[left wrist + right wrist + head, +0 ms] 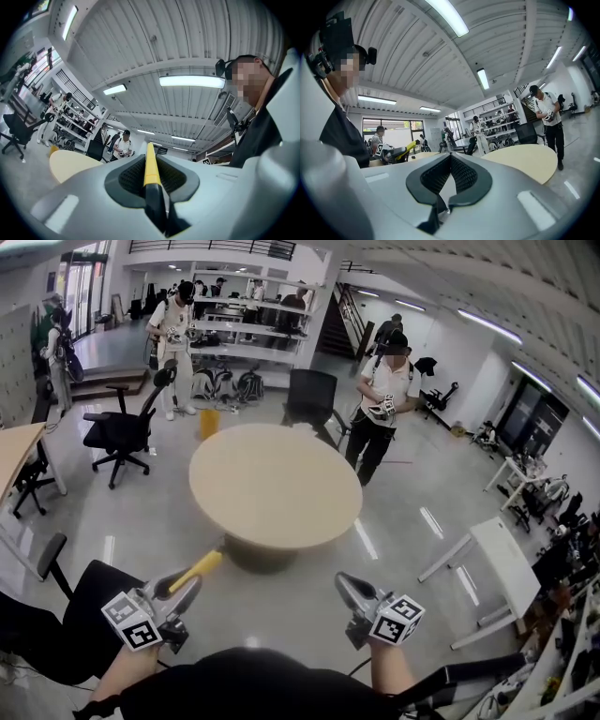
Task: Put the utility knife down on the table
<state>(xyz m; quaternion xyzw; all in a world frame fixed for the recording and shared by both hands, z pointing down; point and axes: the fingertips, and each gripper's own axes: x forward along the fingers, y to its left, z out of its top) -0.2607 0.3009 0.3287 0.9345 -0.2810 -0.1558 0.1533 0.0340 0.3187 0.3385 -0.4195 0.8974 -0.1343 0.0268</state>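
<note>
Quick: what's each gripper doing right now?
Left gripper: closed on the knife.
Right gripper: closed, empty.

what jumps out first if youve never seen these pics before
The yellow and black utility knife stands out first, clamped in the left tongs at the lower left of the head view and pointing toward the table. Next comes the big round beige table in mid-room, with a person in a white shirt standing beyond it. At the lower right, the right tongs are shut and empty.
</note>
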